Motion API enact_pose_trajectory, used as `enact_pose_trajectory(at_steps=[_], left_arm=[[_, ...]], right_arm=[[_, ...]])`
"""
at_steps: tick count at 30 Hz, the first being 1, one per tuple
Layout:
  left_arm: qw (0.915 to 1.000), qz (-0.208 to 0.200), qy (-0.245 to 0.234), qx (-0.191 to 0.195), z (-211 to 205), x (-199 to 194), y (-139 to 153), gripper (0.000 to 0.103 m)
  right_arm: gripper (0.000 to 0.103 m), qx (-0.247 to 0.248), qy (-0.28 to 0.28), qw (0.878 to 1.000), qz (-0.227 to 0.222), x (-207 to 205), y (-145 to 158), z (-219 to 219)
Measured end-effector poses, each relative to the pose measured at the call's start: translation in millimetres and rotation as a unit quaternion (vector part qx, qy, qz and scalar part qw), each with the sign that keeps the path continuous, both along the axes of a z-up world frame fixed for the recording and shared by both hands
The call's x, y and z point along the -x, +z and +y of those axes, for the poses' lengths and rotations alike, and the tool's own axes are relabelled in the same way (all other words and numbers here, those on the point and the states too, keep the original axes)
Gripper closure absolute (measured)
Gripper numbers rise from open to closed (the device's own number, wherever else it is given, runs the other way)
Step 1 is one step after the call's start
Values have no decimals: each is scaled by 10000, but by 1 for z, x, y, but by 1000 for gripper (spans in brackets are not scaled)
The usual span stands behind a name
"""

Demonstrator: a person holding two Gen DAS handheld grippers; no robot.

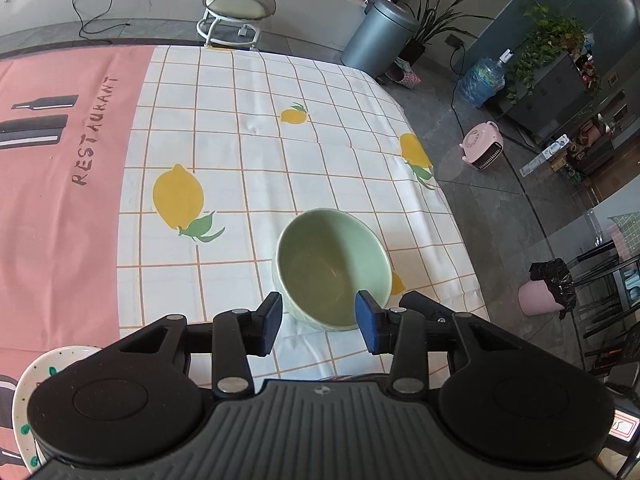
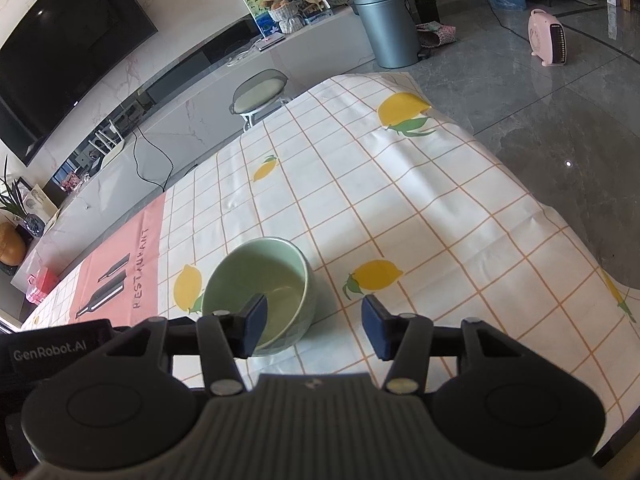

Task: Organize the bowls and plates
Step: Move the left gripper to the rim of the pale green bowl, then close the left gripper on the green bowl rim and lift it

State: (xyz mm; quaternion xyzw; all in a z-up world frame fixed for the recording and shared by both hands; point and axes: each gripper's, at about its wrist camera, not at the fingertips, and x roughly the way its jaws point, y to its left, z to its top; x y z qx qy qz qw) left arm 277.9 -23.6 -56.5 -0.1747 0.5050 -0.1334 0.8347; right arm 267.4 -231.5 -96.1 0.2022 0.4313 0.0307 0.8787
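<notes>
A pale green bowl [image 1: 332,268] stands upright and empty on the lemon-print tablecloth [image 1: 248,148]. My left gripper [image 1: 320,322] hovers over its near rim with jaws open; the left pad is outside the wall and the blue right pad [image 1: 368,324] is over the inside near the right rim. In the right wrist view the same bowl [image 2: 260,292] sits lower left. My right gripper [image 2: 314,324] is open, its left pad [image 2: 254,324] over the bowl's inside and its right pad beyond the wall. A white speckled plate [image 1: 28,380] peeks out at the lower left, mostly hidden by the gripper body.
The pink restaurant-print cloth [image 1: 60,200] covers the table's left part. The table edge [image 1: 448,200] drops to grey floor on the right. Beyond the far edge stand a stool [image 1: 236,12] and a grey bin [image 1: 376,36]; a pink heater [image 1: 482,146] sits on the floor.
</notes>
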Motion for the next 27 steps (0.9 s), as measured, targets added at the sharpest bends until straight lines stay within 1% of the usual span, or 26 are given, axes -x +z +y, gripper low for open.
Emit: enact_pose_trajectory(at_steps=[2,6,9,10,12,16,21,22,24,26,27], left_arm=[[10000,42,1,7,-1,-7,-3,57],[9999,97,-40,-114,-3,-17,-10,57],[9995,165,27,-262,0,-24,-18,57],[9995,211,24,-249,1,-27,-21,58],[9993,324,24,-167,3,-32,-27,63],[9988,466,-22,-175,2,-43,-36,65],[9970,688,-238,-256,-6,-55,-46,72],[9966,707,-309,-280,-8,-57,-47,75],[9957,701,-468,-395,-13,-59,-47,76],[9945,674,-541,-589,-17,-59,-46,82],[9942,671,-547,-644,-18,-59,-47,83]], right_arm=[[51,-14,32,10000,85,-7,-5,0],[52,-69,106,9996,249,-18,-13,2],[59,-183,184,9989,385,-27,-20,4],[60,-208,216,9986,424,-30,-22,5],[67,-262,291,9979,515,-36,-26,8],[71,-356,407,9954,797,-47,-37,11],[76,-259,555,9918,1123,-60,-46,15],[77,-240,604,9910,1170,-62,-46,16],[80,-222,679,9895,1257,-65,-48,17],[82,-207,735,9881,1334,-69,-49,18],[82,-156,768,9877,1356,-71,-49,20]])
